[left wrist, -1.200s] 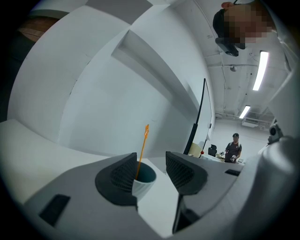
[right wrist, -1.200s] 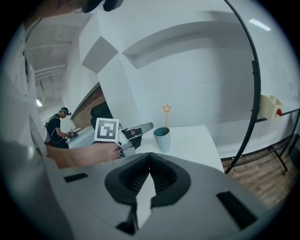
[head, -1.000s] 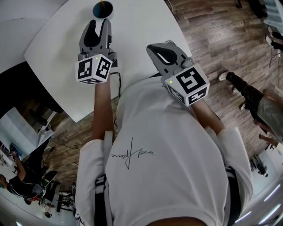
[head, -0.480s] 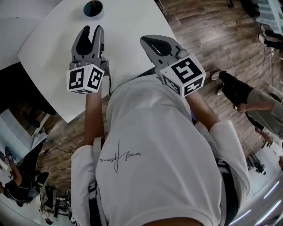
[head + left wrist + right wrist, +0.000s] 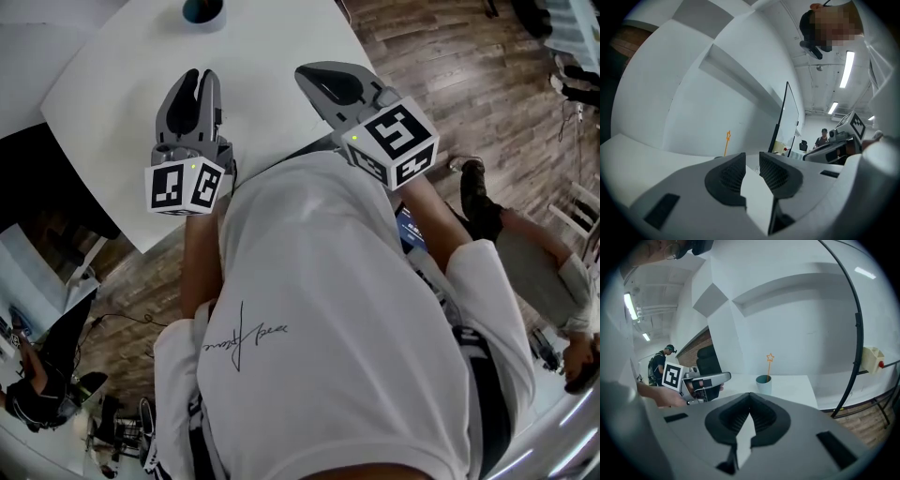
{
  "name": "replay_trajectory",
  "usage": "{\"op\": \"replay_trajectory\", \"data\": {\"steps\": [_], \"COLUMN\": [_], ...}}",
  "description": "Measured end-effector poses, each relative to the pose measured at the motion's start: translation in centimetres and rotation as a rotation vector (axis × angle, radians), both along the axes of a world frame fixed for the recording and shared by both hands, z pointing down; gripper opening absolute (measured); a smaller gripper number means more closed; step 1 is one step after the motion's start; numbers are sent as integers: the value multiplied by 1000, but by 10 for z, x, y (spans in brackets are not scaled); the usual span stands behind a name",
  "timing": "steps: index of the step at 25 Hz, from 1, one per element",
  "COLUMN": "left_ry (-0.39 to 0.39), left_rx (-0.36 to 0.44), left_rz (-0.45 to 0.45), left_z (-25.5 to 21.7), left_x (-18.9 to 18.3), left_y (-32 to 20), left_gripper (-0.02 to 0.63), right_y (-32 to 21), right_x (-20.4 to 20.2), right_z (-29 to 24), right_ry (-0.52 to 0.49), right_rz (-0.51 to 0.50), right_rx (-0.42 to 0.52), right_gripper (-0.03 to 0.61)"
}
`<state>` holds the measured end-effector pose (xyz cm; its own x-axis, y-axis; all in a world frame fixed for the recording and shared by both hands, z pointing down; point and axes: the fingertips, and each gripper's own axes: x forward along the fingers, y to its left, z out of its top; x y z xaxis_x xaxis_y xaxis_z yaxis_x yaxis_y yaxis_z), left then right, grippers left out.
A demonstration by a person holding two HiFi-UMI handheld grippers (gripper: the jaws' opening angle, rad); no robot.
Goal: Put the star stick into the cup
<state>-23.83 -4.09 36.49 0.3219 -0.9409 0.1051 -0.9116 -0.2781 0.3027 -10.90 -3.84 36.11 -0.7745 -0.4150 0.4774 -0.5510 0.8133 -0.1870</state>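
Orange and thin, the star stick (image 5: 768,367) stands nearly upright in the teal cup (image 5: 763,385), its star clear above the rim. The cup sits near the far edge of the white table (image 5: 272,56), so the task looks done.

The left gripper (image 5: 199,80) hangs over the near part of the table, well apart from the cup. Its jaws have just been closing to a narrow gap with nothing between them. The right gripper (image 5: 326,81) is beside it, its jaws brought together on nothing.

The risk now is disturbing the result. A tall stick in a small cup probably makes it top-heavy. A gripper swinging forward across the table could clip the star or nudge the cup, tipping it toward the near edge.
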Motion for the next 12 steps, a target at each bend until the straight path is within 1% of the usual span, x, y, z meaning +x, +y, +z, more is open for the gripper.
{"op": "replay_trajectory", "data": {"steps": [5,12], "left_ry": [-6,-16], "left_rx": [-1,33], "left_rz": [-7,-35], "left_z": [-4,-17], "left_x": [-4,-13], "left_y": [17,33], "left_gripper": [75,54], "right_y": [5,10], "right_x": [-5,-11], "right_z": [-1,-7], "right_ry": [10,16], "right_rz": [-40,-76], "right_rx": [8,31], "right_gripper": [6,6]}}
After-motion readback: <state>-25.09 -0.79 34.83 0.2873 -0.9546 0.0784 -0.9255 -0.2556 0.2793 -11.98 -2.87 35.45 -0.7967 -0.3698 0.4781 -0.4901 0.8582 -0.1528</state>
